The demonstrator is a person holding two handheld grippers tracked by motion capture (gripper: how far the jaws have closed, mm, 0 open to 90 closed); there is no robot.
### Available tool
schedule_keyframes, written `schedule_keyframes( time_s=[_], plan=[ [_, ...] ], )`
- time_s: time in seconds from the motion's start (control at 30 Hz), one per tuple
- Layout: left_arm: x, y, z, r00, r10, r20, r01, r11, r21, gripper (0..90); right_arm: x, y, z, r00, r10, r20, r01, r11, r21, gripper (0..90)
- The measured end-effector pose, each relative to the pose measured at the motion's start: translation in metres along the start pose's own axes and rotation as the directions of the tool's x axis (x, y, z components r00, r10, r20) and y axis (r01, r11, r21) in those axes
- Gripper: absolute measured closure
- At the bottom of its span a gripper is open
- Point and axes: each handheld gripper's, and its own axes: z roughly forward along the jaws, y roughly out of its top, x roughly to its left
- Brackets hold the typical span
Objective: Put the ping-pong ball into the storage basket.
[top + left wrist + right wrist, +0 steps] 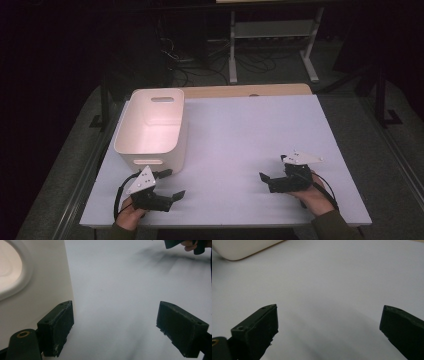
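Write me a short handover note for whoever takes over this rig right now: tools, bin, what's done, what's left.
Left tool: open, holding nothing, low over the table just off the near end of the white bin; in the left gripper view one jaw stands right beside the bin wall, contact unclear.
Right tool: open, holding nothing, at the near right of the table, apart from the bin.
Bin: upright at the table's left, looks empty inside.
Done: nothing gripped or placed yet.
Left: probably taking hold of the bin, left tool nearest.
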Motion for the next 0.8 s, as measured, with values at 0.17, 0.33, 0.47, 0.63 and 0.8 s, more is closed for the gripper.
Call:
schedule_keyframes(
  time_s=[0.17, 0.33, 0.47, 0.63, 0.8],
  plan=[
    [0.000, 0.000, 0.000, 1.0000, 0.003, -0.001, -0.003, 1.0000, 0.002, 14.1, -0.004, -0.005, -0.007, 0.9998, 0.012, 0.016, -0.012, 1.000, -0.002, 1.5],
    [0.000, 0.000, 0.000, 1.0000, 0.006, 0.000, -0.006, 1.0000, 0.006, 14.1, -0.006, -0.009, -0.011, 0.9993, 0.020, 0.031, -0.020, 1.000, -0.004, 1.5],
    [0.000, 0.000, 0.000, 1.0000, 0.003, -0.001, -0.003, 1.0000, 0.007, 14.1, -0.007, -0.010, -0.012, 0.9992, 0.023, 0.033, -0.022, 1.000, -0.007, 1.5],
    [0.000, 0.000, 0.001, 1.0000, 0.001, 0.002, -0.001, 1.0000, 0.008, 14.1, -0.007, -0.011, -0.010, 0.9993, 0.020, 0.031, -0.020, 1.000, -0.011, 1.5],
    [0.000, 0.000, 0.001, 1.0000, 0.003, 0.002, -0.003, 0.9999, 0.010, 14.1, -0.004, -0.011, -0.008, 0.9997, 0.004, 0.024, -0.003, 1.000, -0.005, 1.5]
  ],
)
